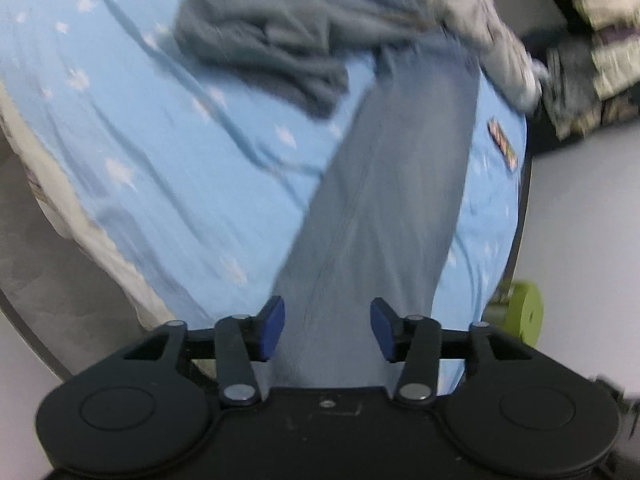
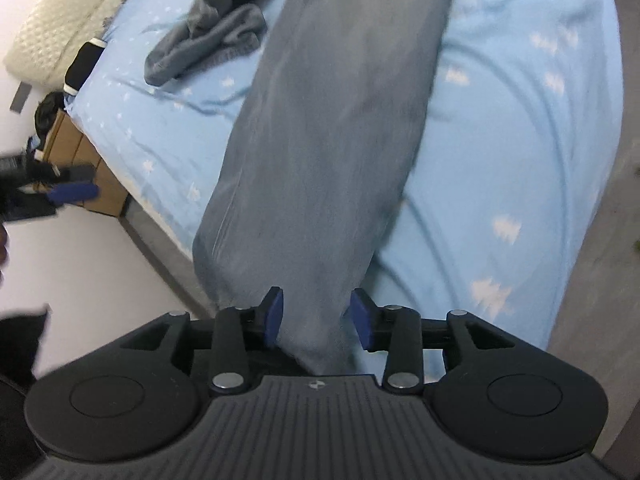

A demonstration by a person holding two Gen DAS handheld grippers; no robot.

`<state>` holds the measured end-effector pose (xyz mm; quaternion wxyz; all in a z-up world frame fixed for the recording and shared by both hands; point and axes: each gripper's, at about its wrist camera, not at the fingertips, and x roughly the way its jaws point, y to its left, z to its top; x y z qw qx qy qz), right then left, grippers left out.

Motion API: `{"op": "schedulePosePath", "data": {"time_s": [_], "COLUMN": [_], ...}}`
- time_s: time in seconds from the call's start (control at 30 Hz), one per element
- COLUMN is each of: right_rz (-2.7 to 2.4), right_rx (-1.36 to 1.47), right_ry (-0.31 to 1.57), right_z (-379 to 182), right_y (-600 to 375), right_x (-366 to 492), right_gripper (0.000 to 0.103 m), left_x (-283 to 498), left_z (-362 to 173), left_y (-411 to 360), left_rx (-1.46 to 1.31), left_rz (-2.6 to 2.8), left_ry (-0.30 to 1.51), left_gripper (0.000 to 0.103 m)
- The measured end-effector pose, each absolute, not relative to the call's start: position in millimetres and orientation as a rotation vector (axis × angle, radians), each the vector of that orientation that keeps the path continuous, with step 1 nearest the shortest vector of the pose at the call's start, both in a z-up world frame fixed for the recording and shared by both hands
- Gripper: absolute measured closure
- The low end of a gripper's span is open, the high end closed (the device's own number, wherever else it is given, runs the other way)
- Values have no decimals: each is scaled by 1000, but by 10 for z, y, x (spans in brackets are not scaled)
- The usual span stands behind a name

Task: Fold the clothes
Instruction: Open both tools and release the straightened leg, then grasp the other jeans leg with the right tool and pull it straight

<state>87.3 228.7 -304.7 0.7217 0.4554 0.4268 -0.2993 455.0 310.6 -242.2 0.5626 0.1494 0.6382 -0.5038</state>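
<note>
A long grey-blue garment (image 1: pixel 396 184) lies stretched along the light blue bed sheet (image 1: pixel 168 160), its near end running between the blue pads of my left gripper (image 1: pixel 327 330), whose jaws stand apart around the cloth. In the right wrist view the same garment (image 2: pixel 328 128) runs up the sheet (image 2: pixel 520 140), and its near end sits between the parted pads of my right gripper (image 2: pixel 317 320). A crumpled darker grey garment (image 1: pixel 272 40) lies further up the bed; it also shows in the right wrist view (image 2: pixel 212 36). My left gripper also shows at the left edge of the right wrist view (image 2: pixel 72 190).
A pale grey garment (image 1: pixel 496 36) lies at the bed's far right edge. Stacked clothes (image 1: pixel 592 40) stand beyond the bed. A green round object (image 1: pixel 524 312) sits on the floor. A white pillow (image 2: pixel 68 12), a black item (image 2: pixel 82 66) and a cardboard box (image 2: pixel 80 160) are at the bed's left side.
</note>
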Motion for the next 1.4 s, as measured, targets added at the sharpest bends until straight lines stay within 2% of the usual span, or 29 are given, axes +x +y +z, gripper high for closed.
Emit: {"op": "schedulePosePath", "data": {"time_s": [0.2,0.33,0.5,0.57,0.63,0.83,0.97,1.03,1.07,1.1,1.13,1.17,1.2,1.23,1.27,1.4], "right_rz": [-795,-890,-920,-897,-869,-832,-837,-834,-824,-814,-803,-793,-782,-772,-761,-718], "right_rx": [1003,1050,1145,1119,1077,922,943,979,994,1008,1022,1036,1050,1064,1078,1133], "right_ry": [816,759,720,724,745,841,816,810,804,798,792,786,780,774,768,742], "right_z": [-2850,-2833,-2875,-2854,-2899,-3300,-3667,-3841,-3809,-3777,-3745,-3713,-3681,-3648,-3616,-3488], "right_y": [2121,2066,1773,1578,1351,555,115,-19,35,89,142,196,250,304,358,574], "right_x": [1248,1800,2592,2910,3185,3775,3858,3883,3849,3815,3782,3748,3715,3681,3647,3513], "right_gripper": [59,56,50,40,37,37,37,37,34,34,38,52,65,76,82,85], "left_x": [5234,5691,5994,6113,6233,6592,6791,6821,6826,6824,6814,6793,6768,6744,6727,6669], "left_z": [-2365,-2328,-2623,-2744,-2864,-3225,-3466,-3582,-3613,-3622,-3616,-3589,-3553,-3503,-3415,-2975], "left_y": [2792,2584,2226,2082,1938,1506,1255,1210,1196,1187,1179,1171,1160,1151,1156,1228], "left_rx": [361,367,368,368,369,370,371,356,349,345,347,356,371,386,393,425], "left_rz": [-1172,-1163,-1140,-1131,-1122,-1094,-1073,-1073,-1082,-1093,-1106,-1122,-1133,-1146,-1165,-1263], "left_ry": [1470,1449,1455,1458,1461,1469,1474,1503,1514,1515,1504,1486,1466,1450,1437,1386], "left_gripper": [48,44,42,39,37,37,38,43,45,52,61,66,76,84,87,95]}}
